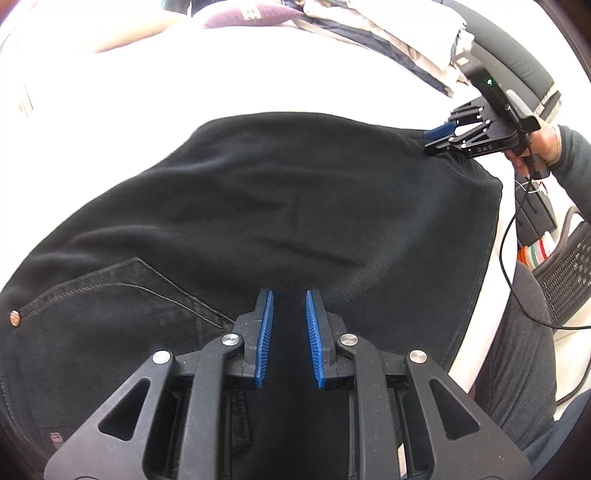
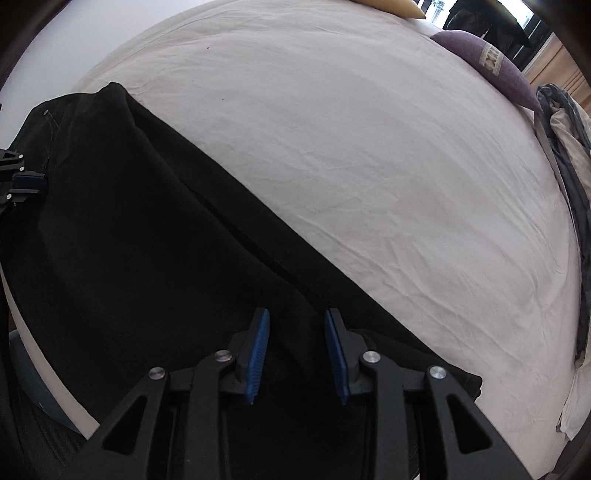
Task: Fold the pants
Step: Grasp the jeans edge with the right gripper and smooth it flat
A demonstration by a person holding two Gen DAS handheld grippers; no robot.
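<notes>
Black pants (image 1: 295,206) lie spread flat on a white bed sheet (image 1: 258,74), a back pocket with a copper rivet (image 1: 15,316) at the left. My left gripper (image 1: 289,295) points down at the near edge and is shut on a raised strip of the black cloth. My right gripper (image 1: 437,138), held by a person's hand (image 1: 543,147), rests at the far right corner of the pants. In the right wrist view, my right gripper (image 2: 296,314) stands slightly open over a fold of the pants (image 2: 147,240); cloth lies between the pads without being pinched. The left gripper (image 2: 27,182) shows at the left edge.
A purple cushion (image 2: 491,66) and a heap of beige and grey bedding (image 1: 388,33) lie at the far side of the bed. A mesh chair (image 1: 569,273) and a cable (image 1: 517,266) are at the right. Wide bare sheet (image 2: 351,147) stretches beyond the pants.
</notes>
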